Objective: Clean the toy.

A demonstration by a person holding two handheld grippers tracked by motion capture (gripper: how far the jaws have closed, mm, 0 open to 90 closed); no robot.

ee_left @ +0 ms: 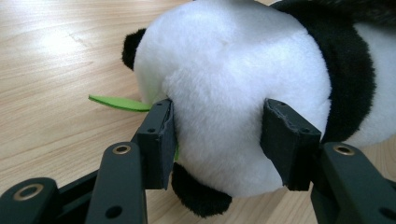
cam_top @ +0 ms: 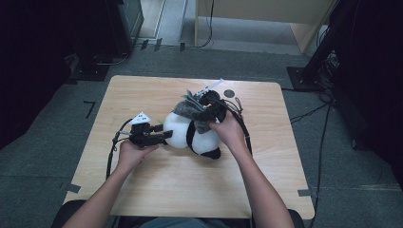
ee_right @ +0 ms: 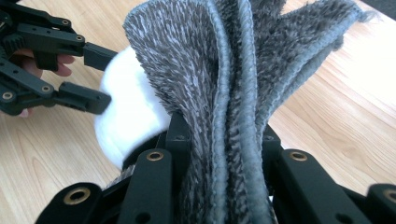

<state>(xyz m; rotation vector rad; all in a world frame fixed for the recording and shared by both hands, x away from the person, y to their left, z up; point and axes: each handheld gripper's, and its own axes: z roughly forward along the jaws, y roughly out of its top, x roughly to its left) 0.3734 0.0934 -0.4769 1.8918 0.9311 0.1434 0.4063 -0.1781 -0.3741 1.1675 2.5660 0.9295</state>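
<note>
Left gripper (ee_left: 217, 140): jaws part-open, pressed into the white head of the plush panda (ee_left: 243, 93) from both sides — holding it. Right gripper (ee_right: 224, 154): jaws closed tight on a bunched grey fuzzy cloth (ee_right: 233, 84), folds standing up between them. Seen from above, the panda (cam_top: 192, 135) lies on its side mid-tabletop (cam_top: 157, 185), with the cloth (cam_top: 190, 110) draped over its upper side. A green leaf (ee_left: 119, 102) pokes out by the panda's head, flat on the wood. Left hand (cam_top: 133, 152) sits at the panda's left, right hand (cam_top: 230, 130) at its right — grippers near each other.
</note>
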